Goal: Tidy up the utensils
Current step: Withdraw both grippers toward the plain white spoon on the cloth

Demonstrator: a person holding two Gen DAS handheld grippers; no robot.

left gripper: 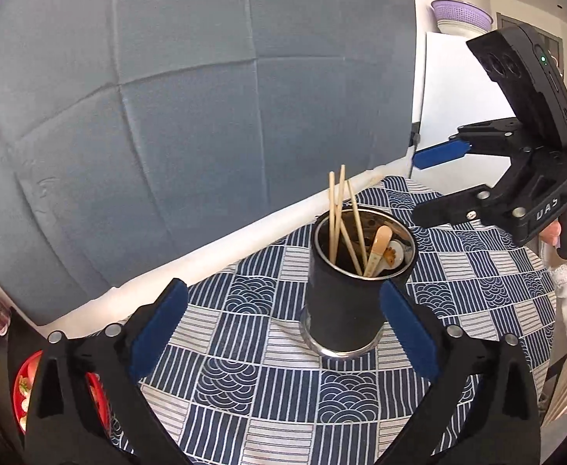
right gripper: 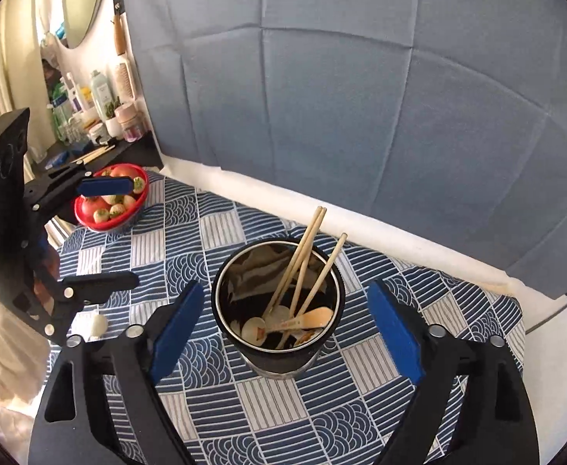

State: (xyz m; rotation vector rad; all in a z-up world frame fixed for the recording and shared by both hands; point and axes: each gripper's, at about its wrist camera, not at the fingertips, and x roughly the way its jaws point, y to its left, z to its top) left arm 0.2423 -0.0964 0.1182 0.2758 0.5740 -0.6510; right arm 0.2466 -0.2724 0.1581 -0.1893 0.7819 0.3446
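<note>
On the blue patterned tablecloth (right gripper: 244, 399) stands the dark utensil holder (left gripper: 341, 306), upright, with wooden chopsticks (left gripper: 339, 217) leaning inside it and pale spoons (right gripper: 306, 319) lying deeper in. Just before the holder, the left gripper (left gripper: 283, 329) hangs spread wide, its blue pads on either side of the holder's lower half, grasping nothing. Above the holder, the right gripper (right gripper: 279, 333) is likewise released and empty. Left of the holder, a red bowl (right gripper: 89, 217) of fruit sits at the cloth's edge.
</note>
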